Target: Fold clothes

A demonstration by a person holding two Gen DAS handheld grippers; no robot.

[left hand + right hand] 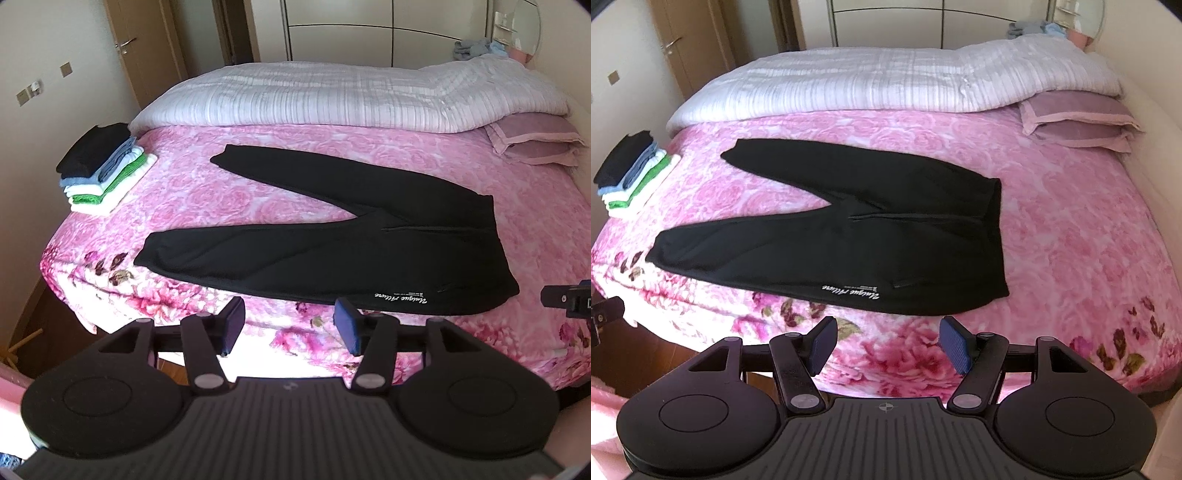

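Observation:
Black trousers [332, 236] [849, 236] lie spread flat on the pink floral bedspread [535, 229] [1071, 236], legs splayed to the left, waistband to the right, white lettering near the front hem. My left gripper [288, 326] hovers open just in front of the trousers' near edge, nothing between its blue pads. My right gripper [888, 343] is open too, over the bed's front edge below the lettering, holding nothing. The right gripper's tip [565, 297] shows at the right edge of the left wrist view.
A stack of folded clothes [103, 170] [631, 173], black on top, sits at the bed's far left corner. A rolled pale quilt [351, 96] [886, 81] and a mauve pillow [535, 142] [1078, 122] lie along the back. Wooden floor [40, 332] shows left of the bed.

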